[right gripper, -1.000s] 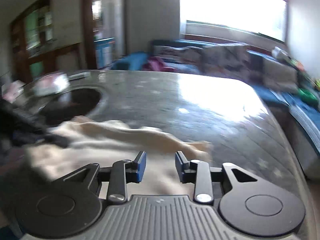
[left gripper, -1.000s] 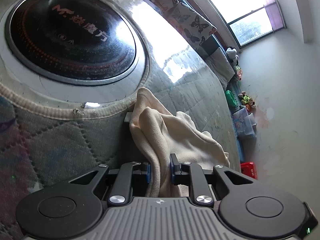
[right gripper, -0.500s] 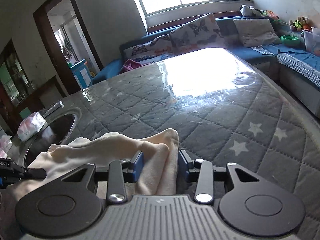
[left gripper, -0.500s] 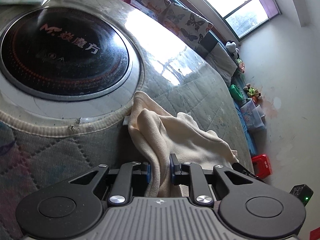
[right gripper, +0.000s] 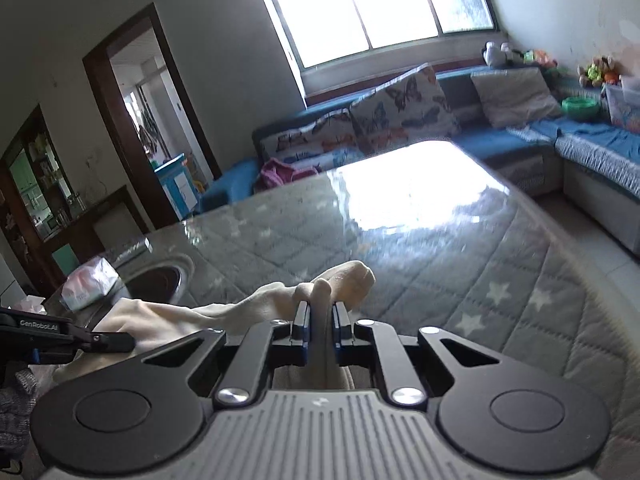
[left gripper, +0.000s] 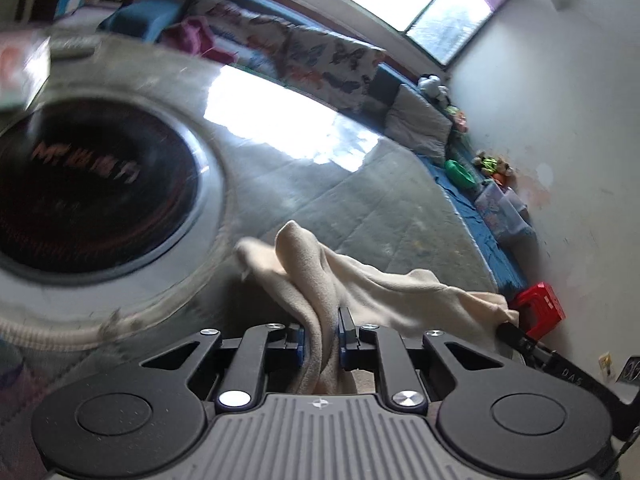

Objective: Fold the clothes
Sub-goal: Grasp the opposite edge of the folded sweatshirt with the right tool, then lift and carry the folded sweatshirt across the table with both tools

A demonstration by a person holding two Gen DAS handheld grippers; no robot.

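Observation:
A cream cloth garment (left gripper: 360,280) hangs stretched above the grey quilted table. My left gripper (left gripper: 320,334) is shut on one bunched end of it, the fabric pinched between the blue pads. My right gripper (right gripper: 319,322) is shut on the other end, where a cream fold (right gripper: 344,280) sticks out past the fingertips. In the left wrist view the other gripper's tip (left gripper: 516,334) shows at the cloth's far right corner. In the right wrist view the left gripper (right gripper: 80,340) holds the cloth at the lower left.
A round black induction hob (left gripper: 88,192) is sunk into the table (right gripper: 460,248) at the left. A tissue pack (right gripper: 90,282) lies beside it. A blue sofa with butterfly cushions (right gripper: 400,108) runs behind and right. A red stool (left gripper: 540,310) stands on the floor.
My right gripper has shut on the cloth's end, where it stood open half a second ago. Both grippers have lifted, raising the cloth off the table. The left view has tilted upward.

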